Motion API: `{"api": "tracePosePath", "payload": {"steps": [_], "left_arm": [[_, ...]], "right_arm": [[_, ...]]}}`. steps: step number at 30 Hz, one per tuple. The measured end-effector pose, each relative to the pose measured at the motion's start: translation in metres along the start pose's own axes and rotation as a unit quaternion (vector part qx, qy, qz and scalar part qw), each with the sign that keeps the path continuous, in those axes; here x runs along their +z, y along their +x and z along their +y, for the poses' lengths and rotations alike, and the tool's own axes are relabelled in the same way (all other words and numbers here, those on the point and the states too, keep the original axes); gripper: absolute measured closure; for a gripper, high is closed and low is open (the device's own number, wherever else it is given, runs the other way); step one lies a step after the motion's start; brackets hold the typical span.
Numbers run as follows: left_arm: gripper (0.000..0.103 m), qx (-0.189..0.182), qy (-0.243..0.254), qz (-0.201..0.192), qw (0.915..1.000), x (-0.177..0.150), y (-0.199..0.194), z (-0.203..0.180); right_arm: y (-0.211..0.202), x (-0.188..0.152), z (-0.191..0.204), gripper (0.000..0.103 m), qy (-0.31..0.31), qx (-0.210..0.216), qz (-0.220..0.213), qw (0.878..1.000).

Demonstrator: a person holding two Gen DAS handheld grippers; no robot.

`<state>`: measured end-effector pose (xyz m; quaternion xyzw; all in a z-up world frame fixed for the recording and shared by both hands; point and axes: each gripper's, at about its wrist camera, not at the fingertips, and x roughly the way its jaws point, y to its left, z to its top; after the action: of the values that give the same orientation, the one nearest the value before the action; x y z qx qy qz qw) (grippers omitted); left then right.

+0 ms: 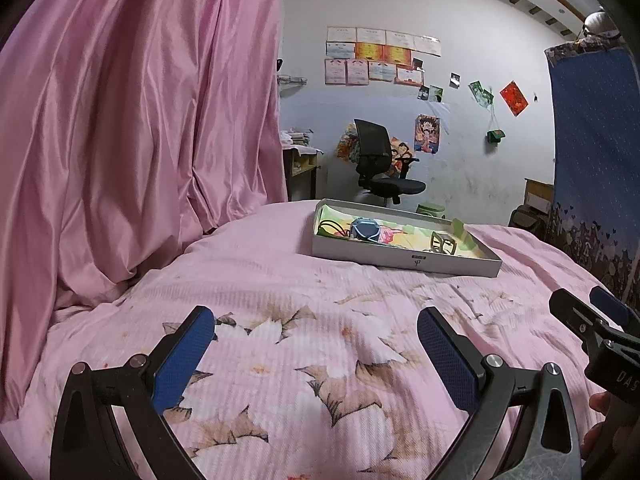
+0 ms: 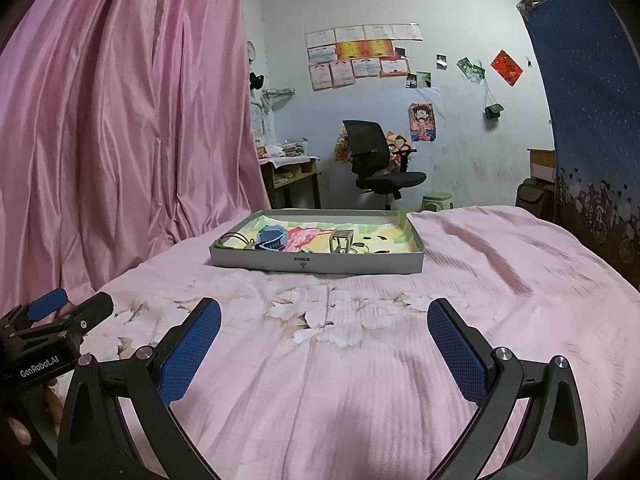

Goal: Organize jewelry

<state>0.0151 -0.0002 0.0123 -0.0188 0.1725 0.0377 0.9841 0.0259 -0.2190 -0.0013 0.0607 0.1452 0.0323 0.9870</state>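
Observation:
A shallow grey box [image 1: 400,258] [image 2: 316,264] lies on the pink bed, lined with a colourful cloth. In it are a blue faceted piece [image 1: 364,229] [image 2: 272,238] with dark cords at the left and a metal hair clip [image 1: 443,243] [image 2: 342,241] in the middle. My left gripper [image 1: 316,328] is open and empty, low over the bedspread well short of the box. My right gripper [image 2: 324,320] is open and empty, also short of the box. Each gripper shows at the edge of the other's view, the right one [image 1: 592,308] and the left one [image 2: 68,304].
A pink curtain [image 1: 132,120] hangs along the left of the bed. A blue patterned cloth [image 1: 592,160] hangs at the right. Beyond the bed stand a black office chair [image 1: 380,160], a small desk [image 2: 292,172] and a green stool [image 2: 438,200].

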Motion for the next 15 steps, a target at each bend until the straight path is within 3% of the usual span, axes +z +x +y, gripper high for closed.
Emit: {"api": "tracePosePath", "payload": {"steps": [15], "left_arm": [[0.001, 0.0, 0.007, -0.002, 1.0, -0.0005, -0.0005, -0.0014]], "right_arm": [[0.001, -0.0013, -0.0008, 0.001, -0.001, -0.001, 0.004, 1.0]]}}
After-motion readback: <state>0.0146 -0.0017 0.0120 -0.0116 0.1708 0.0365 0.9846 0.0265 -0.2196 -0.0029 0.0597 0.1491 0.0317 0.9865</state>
